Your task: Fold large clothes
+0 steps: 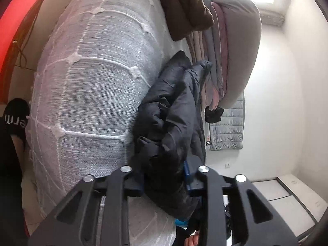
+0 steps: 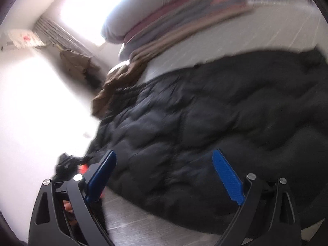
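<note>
A black puffy jacket (image 1: 170, 110) lies crumpled on the bed's white textured cover (image 1: 92, 82). My left gripper (image 1: 164, 180) is shut on a bunched fold of it; the fabric fills the gap and hides most of the blue pads (image 1: 187, 174). In the right wrist view the same black jacket (image 2: 205, 112) spreads wide over the bed, blurred. My right gripper (image 2: 164, 153) hovers just above it, open wide, and its blue pads (image 2: 225, 174) do not touch the cloth.
A stack of folded clothes (image 1: 215, 51) (image 2: 184, 10) sits on the bed beyond the jacket. A brown garment (image 1: 184, 6) (image 2: 114, 86) lies beside it. A grey quilted jacket (image 1: 227, 127) hangs off the bed's edge. A person in a black shirt (image 1: 12, 123) stands by the bed.
</note>
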